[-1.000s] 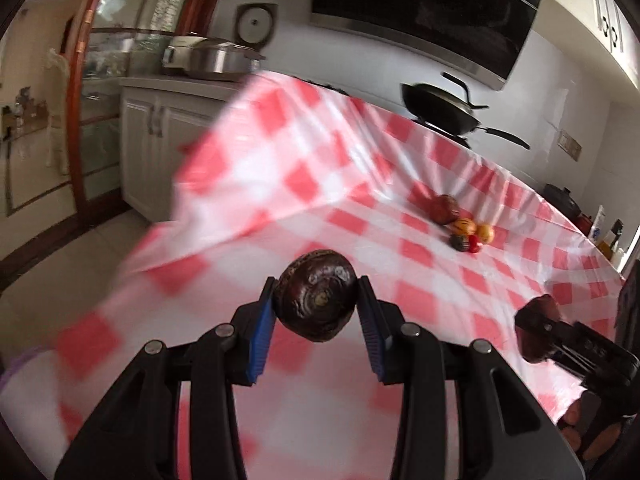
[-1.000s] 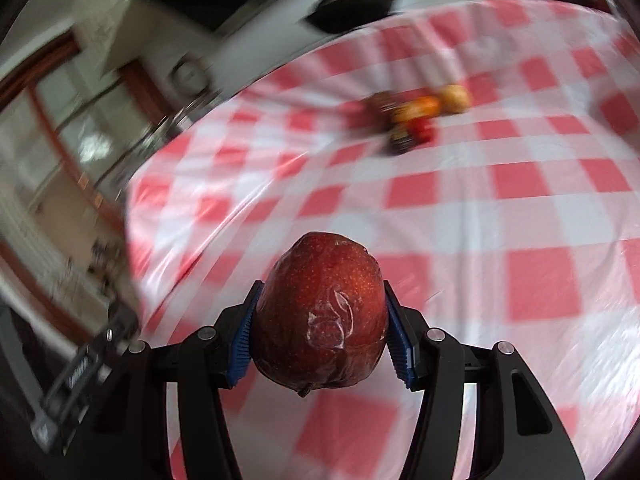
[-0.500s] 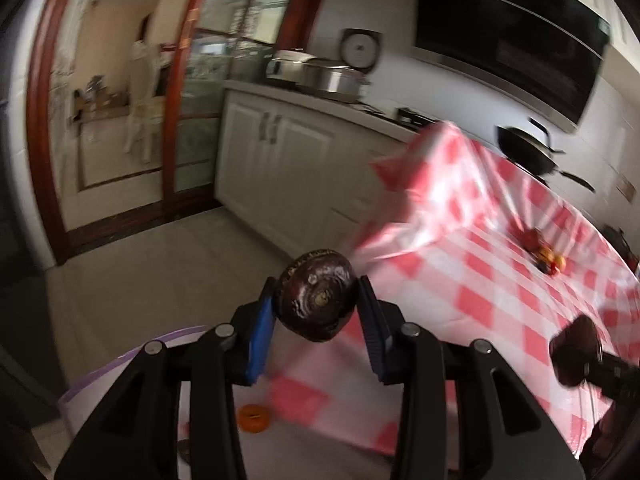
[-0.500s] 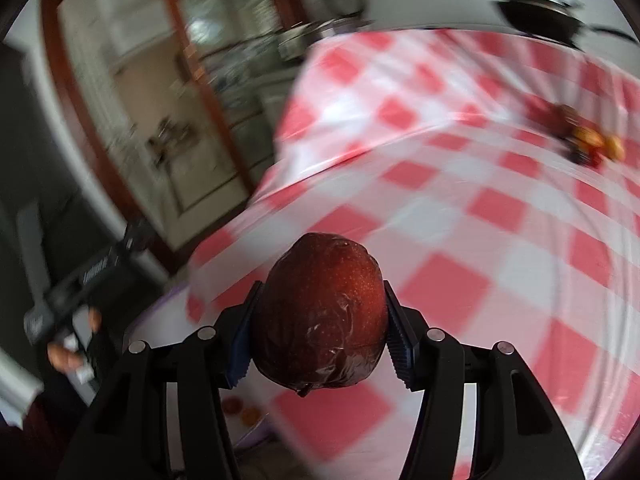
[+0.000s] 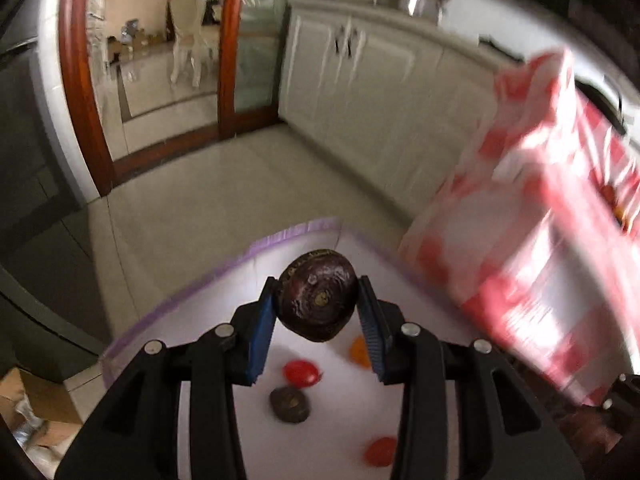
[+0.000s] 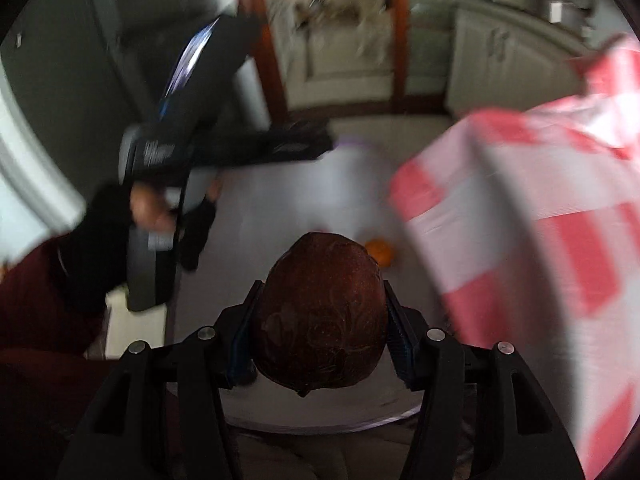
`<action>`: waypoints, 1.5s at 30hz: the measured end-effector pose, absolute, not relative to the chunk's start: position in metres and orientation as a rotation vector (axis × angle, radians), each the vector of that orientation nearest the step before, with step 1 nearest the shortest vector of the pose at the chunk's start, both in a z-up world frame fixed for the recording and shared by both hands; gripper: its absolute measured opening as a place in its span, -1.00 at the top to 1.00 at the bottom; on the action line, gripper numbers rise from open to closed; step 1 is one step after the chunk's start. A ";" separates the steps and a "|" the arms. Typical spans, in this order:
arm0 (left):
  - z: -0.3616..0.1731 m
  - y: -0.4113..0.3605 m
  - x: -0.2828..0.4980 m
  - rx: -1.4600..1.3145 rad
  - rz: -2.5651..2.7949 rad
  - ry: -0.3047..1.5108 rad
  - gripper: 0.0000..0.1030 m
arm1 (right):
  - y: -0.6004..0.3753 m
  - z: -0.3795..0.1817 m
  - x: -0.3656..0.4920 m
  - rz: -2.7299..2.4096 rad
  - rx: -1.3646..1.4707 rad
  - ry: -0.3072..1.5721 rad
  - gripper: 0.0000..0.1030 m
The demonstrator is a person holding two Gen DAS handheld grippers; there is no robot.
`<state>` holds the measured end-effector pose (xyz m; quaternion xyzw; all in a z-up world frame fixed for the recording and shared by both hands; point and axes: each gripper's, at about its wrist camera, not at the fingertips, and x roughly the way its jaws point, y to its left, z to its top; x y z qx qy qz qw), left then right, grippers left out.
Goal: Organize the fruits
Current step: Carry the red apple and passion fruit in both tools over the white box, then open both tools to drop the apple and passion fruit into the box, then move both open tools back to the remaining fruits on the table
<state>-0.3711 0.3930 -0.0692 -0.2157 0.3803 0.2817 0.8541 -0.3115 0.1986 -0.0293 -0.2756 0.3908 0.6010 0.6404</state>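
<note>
My left gripper [image 5: 318, 320] is shut on a dark purple round fruit [image 5: 319, 294] and holds it above a white bin with a purple rim [image 5: 224, 276]. In the bin lie a red fruit [image 5: 301, 373], a dark fruit [image 5: 289, 404], an orange fruit [image 5: 359, 352] and another red one [image 5: 380, 451]. My right gripper [image 6: 318, 340] is shut on a wrapped red apple [image 6: 319, 314] over the same white bin [image 6: 288, 204], where an orange fruit [image 6: 379, 251] shows. The left gripper's body [image 6: 168, 148] and gloved hand appear at the left of the right wrist view.
The red-and-white checked tablecloth [image 5: 552, 248] hangs at the right, with a few fruits [image 5: 614, 204] still on top; it also shows in the right wrist view [image 6: 532, 208]. White cabinets [image 5: 380, 80], a wooden door frame [image 5: 76, 80] and tiled floor lie beyond. A cardboard box [image 5: 32, 404] sits lower left.
Both grippers have swung left, away from the table, and down over the white bin, each still holding its fruit. The bin's contents have come into view.
</note>
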 end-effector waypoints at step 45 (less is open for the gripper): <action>-0.039 0.388 -0.338 -0.290 0.696 0.844 -0.90 | 0.207 -0.018 -0.370 1.542 -0.781 0.653 -0.36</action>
